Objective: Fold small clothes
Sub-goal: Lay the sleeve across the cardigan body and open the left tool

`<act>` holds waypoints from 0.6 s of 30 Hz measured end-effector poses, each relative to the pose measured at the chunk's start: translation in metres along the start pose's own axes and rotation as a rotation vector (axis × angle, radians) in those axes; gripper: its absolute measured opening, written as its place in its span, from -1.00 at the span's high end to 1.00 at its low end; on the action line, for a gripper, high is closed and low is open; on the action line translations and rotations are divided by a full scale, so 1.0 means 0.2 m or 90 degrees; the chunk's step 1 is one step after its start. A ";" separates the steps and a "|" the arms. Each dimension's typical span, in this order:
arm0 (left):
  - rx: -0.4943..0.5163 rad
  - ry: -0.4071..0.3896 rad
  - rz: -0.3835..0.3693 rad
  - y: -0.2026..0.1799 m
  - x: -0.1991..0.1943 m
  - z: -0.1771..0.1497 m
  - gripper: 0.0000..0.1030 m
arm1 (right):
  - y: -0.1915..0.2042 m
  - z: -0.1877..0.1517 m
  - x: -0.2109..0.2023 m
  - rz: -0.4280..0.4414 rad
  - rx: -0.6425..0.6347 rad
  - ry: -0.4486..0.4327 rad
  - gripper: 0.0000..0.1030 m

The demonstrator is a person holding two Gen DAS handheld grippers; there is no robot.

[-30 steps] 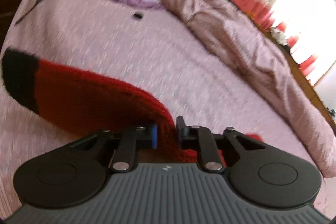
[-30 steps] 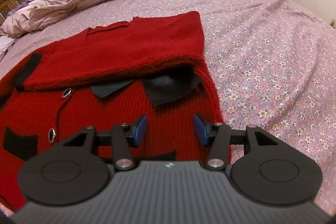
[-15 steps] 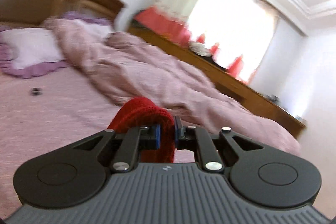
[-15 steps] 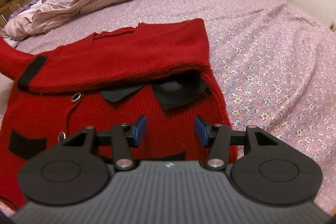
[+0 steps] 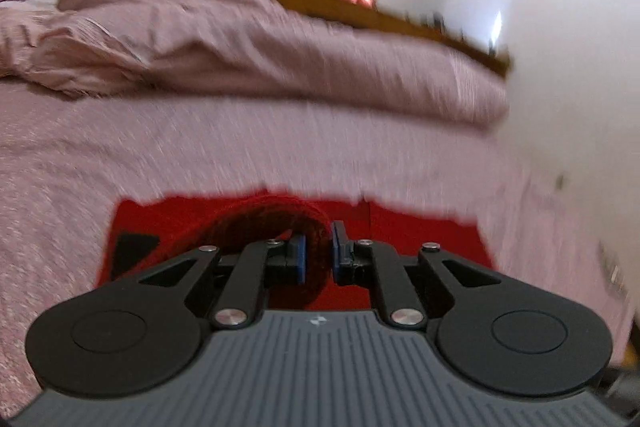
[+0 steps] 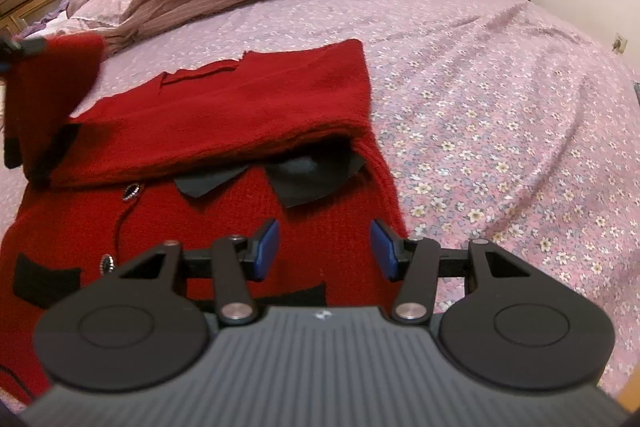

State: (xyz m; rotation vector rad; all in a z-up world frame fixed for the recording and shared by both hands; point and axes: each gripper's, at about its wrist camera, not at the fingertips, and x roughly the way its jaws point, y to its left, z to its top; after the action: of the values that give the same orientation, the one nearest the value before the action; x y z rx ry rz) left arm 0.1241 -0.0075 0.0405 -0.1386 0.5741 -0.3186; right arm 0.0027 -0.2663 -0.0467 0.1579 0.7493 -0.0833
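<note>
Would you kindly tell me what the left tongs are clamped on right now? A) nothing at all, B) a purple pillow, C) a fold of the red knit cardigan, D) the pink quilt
C: the left tongs pinch a fold of the red cardigan between their blue pads.

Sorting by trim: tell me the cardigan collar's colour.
Black collar on the red cardigan, clearest in the right wrist view.

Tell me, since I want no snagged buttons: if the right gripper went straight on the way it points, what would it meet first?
Probably the red cardigan front, near its black collar; the open right gripper points there, well right of the buttons.
</note>
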 end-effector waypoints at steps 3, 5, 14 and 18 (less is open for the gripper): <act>0.045 0.039 0.008 -0.06 0.12 -0.10 0.72 | -0.01 -0.01 0.01 0.002 0.009 0.004 -0.02; 0.062 0.056 0.013 -0.09 0.15 -0.15 0.70 | -0.02 -0.01 0.02 0.005 0.009 0.005 -0.02; 0.094 0.138 0.028 -0.07 0.11 -0.22 -0.40 | -0.03 -0.03 0.05 0.006 0.014 0.013 -0.01; 0.089 0.142 0.071 -0.01 0.00 -0.25 -0.52 | -0.02 -0.03 0.04 0.007 0.009 0.012 -0.01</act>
State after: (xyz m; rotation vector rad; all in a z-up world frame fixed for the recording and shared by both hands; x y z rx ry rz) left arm 0.0964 -0.0109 0.0002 0.0653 0.7744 -0.2668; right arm 0.0044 -0.2697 -0.0571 0.1769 0.7670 -0.0769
